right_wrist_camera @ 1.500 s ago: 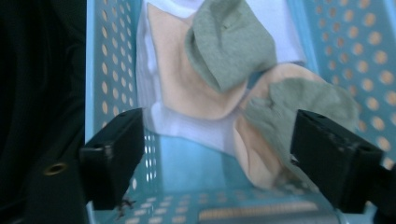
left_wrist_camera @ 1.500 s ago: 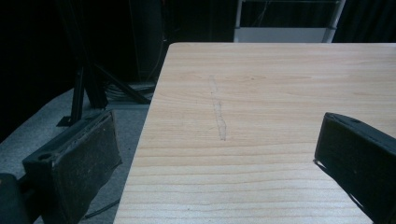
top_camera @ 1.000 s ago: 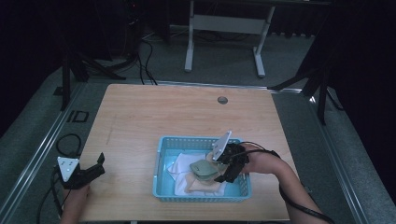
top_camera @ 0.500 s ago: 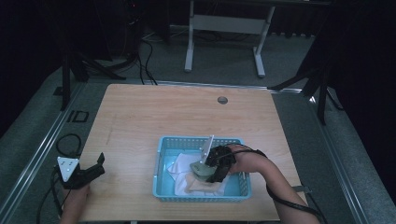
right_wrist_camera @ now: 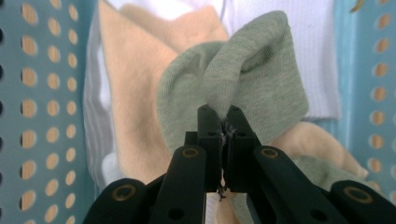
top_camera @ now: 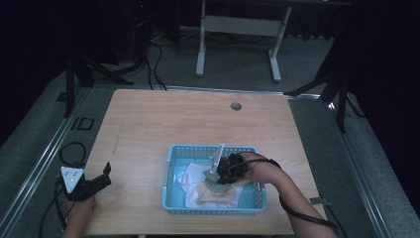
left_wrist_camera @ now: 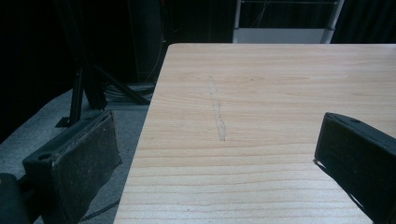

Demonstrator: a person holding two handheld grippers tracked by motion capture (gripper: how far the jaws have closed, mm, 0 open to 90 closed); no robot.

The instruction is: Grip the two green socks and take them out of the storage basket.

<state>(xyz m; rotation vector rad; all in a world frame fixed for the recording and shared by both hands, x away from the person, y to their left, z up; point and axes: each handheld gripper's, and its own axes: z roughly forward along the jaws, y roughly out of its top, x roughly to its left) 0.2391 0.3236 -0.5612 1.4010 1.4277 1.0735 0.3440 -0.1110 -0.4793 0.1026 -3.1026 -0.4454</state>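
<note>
My right gripper [right_wrist_camera: 223, 122] is down inside the blue basket [top_camera: 174, 157] at the near right part of the table [top_camera: 148, 124]. Its jaws have just been closing and now stand pinched together on a fold of the grey-green sock [right_wrist_camera: 261, 79]; the fabric bunches up between the pads and rises in a ridge above them. In the high view the same gripper [top_camera: 220, 174] sits over the pile, my right hand [top_camera: 260, 168] behind it. The sock lies on top of a peach cloth [right_wrist_camera: 133, 88], with white cloth [right_wrist_camera: 308, 51] beneath and beside it, all within the basket walls.

My left gripper [top_camera: 99, 181] rests at the near left edge of the table, well apart from the basket. Its jaws stand wide apart, with bare wood between them and nothing held
</note>
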